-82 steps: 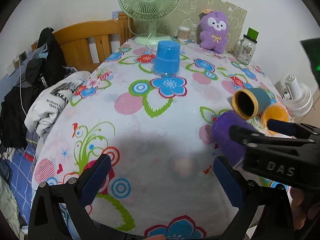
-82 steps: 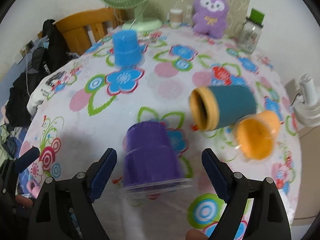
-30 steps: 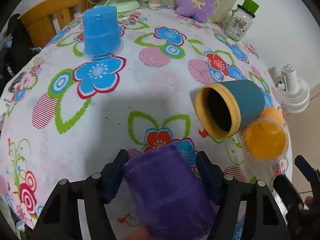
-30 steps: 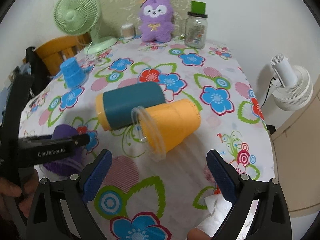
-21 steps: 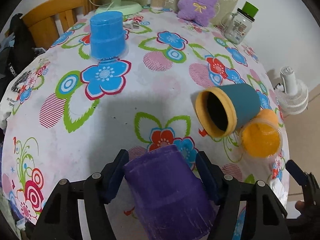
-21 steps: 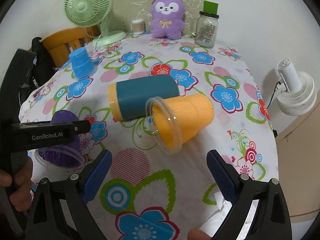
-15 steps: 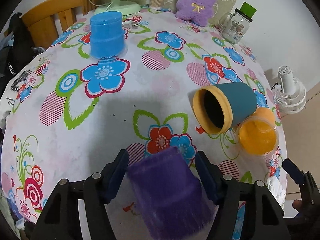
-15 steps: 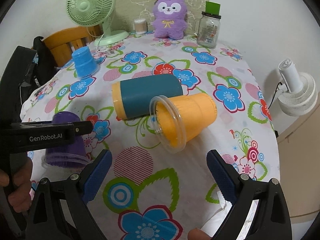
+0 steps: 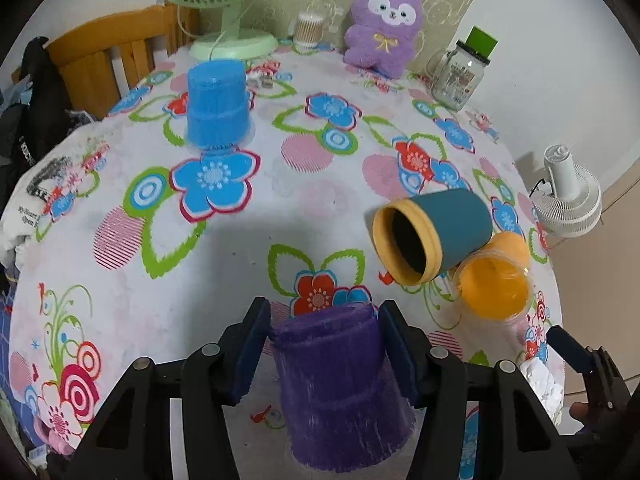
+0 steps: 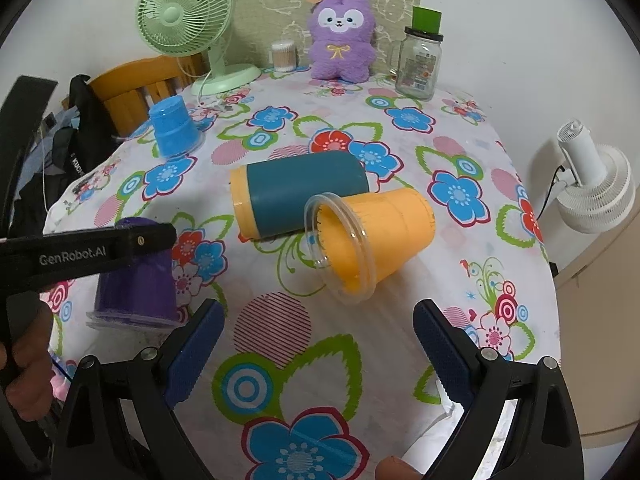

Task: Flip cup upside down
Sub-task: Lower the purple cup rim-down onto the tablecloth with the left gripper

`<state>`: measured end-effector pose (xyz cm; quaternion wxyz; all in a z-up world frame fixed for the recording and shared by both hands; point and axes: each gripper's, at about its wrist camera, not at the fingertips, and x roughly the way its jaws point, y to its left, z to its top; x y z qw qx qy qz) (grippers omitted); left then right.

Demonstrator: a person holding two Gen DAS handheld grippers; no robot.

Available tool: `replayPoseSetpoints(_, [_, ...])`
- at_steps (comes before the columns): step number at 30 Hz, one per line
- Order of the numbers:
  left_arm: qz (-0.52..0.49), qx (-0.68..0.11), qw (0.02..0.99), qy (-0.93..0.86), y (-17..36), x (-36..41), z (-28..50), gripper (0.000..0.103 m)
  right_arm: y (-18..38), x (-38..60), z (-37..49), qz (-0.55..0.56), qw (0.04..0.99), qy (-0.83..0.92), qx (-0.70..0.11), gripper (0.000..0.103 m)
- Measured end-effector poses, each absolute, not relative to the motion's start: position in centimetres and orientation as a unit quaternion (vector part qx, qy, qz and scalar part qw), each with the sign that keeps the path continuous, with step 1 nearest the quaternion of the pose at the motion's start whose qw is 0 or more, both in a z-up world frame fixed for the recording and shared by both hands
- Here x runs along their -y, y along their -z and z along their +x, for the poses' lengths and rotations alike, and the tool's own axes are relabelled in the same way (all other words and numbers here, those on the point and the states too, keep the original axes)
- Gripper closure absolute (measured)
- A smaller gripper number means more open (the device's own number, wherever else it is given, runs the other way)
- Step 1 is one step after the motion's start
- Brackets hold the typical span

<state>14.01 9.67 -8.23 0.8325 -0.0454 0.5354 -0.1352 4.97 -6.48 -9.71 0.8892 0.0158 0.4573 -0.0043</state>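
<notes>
A purple cup (image 9: 340, 384) stands upside down on the flowered tablecloth, rim down; it also shows in the right wrist view (image 10: 136, 284). My left gripper (image 9: 324, 336) is shut on it, one pad on each side near its base end. A teal cup with a yellow rim (image 9: 432, 236) lies on its side, and an orange cup (image 9: 494, 284) lies on its side against it. My right gripper (image 10: 316, 344) is open and empty, just in front of the orange cup (image 10: 376, 244). A blue cup (image 9: 216, 108) stands upside down at the far left.
A green fan (image 9: 224, 4), a purple plush (image 9: 382, 28), a glass jar (image 9: 460, 72) and a cotton-swab tub (image 9: 308, 30) stand along the back. A wooden chair (image 9: 108, 64) and clothes are on the left. A white fan (image 10: 592, 188) stands off the table's right edge.
My left gripper took the purple cup from the right gripper and set it down rim down on the cloth. My right gripper drew back to the right, in front of the orange cup.
</notes>
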Motion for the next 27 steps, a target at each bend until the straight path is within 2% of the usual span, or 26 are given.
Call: replayPoseSetpoints(27, [-0.024,-0.463,0.878,0.117,3.1,-11.1,12.1,0.046,8.9,3.7,4.7,0.001,0.894,-0.025,-0.447,0.006])
